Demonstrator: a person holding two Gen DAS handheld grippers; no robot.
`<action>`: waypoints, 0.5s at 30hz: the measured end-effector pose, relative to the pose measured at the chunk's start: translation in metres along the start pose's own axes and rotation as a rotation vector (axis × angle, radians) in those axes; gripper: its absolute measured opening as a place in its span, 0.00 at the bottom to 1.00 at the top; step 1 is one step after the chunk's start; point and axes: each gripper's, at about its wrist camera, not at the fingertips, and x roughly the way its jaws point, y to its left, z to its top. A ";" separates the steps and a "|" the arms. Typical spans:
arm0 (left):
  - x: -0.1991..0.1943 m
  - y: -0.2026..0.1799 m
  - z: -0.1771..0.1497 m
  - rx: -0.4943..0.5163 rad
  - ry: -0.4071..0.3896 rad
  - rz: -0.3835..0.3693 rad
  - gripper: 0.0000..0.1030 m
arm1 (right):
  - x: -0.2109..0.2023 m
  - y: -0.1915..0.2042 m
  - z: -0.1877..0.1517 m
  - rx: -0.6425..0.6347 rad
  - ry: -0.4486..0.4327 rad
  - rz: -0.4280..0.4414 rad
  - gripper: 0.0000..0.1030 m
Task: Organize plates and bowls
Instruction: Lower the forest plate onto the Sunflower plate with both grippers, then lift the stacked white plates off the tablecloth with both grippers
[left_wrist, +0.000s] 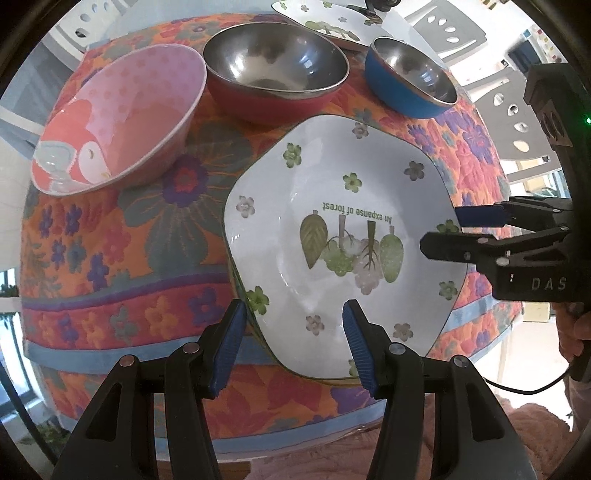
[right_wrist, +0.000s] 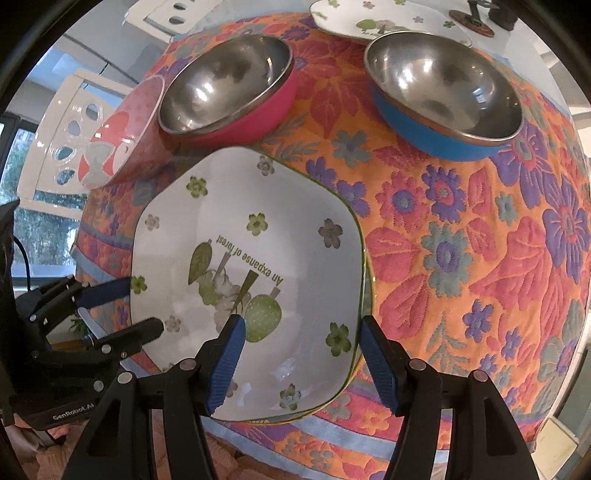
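A: White square plate (left_wrist: 332, 236), green rim, printed "An expanse of forest" above leaf and tree drawings, small flowers scattered round. Sits on the floral quilted cloth (left_wrist: 110, 258), near edge of the table.

B: Gripper text?

A: "DAS" on the right gripper (left_wrist: 441, 232) body in the left view; "GenRobot" on the left gripper (right_wrist: 146, 306) body in the right view, rest unreadable.

B: States?

A: Left gripper: blue pads apart, straddling the plate's left rim, one finger outside, one over the plate. Can't tell if the pads press. Right gripper: same on the right rim, jaws parted, contact unclear.

B: Other dishes?

A: Behind the plate, a row: pink patterned bowl (left_wrist: 118, 118) with a cartoon figure, tilted; steel bowl, red outside (left_wrist: 275, 74); steel bowl, blue outside (left_wrist: 410, 79). Second matching plate (right_wrist: 388, 20) further back, beyond the bowls.

B: Room?

A: White chairs (left_wrist: 513, 110) with oval cut-outs, windows with greenery. Pink fuzzy sleeve (left_wrist: 532, 443) at bottom.
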 end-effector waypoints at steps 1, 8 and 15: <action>-0.001 0.001 0.000 -0.004 0.003 0.003 0.51 | 0.001 0.002 -0.001 -0.008 0.006 0.000 0.61; -0.002 0.005 -0.002 -0.047 0.023 0.037 0.51 | 0.003 0.006 -0.003 -0.059 0.053 0.007 0.61; -0.012 0.010 0.001 -0.117 0.014 0.089 0.51 | -0.009 0.007 0.009 -0.143 0.073 0.036 0.61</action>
